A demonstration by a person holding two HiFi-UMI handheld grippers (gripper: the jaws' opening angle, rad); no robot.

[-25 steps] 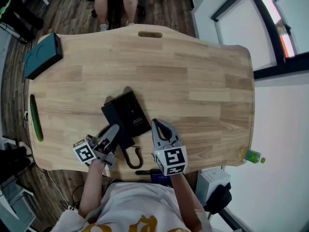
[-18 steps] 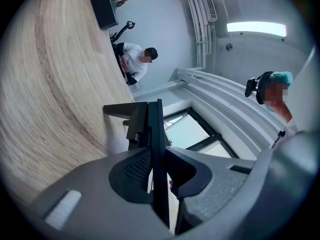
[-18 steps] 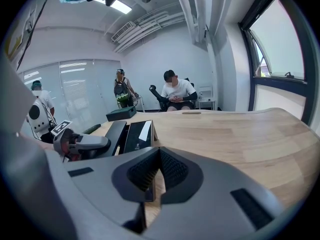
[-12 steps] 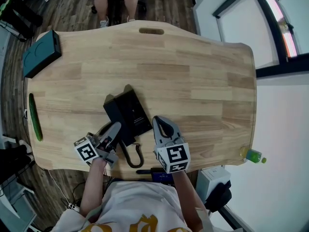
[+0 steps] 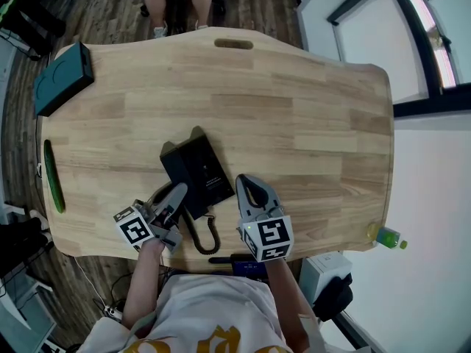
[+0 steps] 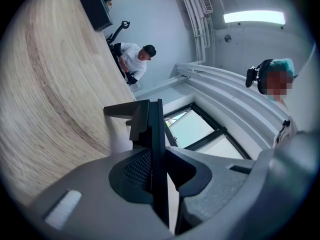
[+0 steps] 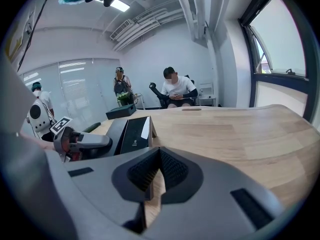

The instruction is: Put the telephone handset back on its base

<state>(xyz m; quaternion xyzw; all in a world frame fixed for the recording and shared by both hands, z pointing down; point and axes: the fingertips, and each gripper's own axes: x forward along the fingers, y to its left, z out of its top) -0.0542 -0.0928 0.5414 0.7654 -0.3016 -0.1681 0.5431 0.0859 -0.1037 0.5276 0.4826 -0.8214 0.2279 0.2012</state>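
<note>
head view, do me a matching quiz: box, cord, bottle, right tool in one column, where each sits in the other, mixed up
Things:
1 box
2 cord
3 bottle
4 right tool

Places:
a off the table, to the right
b far left corner of the table
c just right of the phone
d near edge, in front of the phone

Pairs: 1-b, 2-d, 3-a, 4-c

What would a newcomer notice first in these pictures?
The black telephone base sits near the front of the wooden table, with its coiled cord toward the edge. The left gripper is shut on a black part, apparently the handset, while the right gripper is shut and empty beside the base.
</note>
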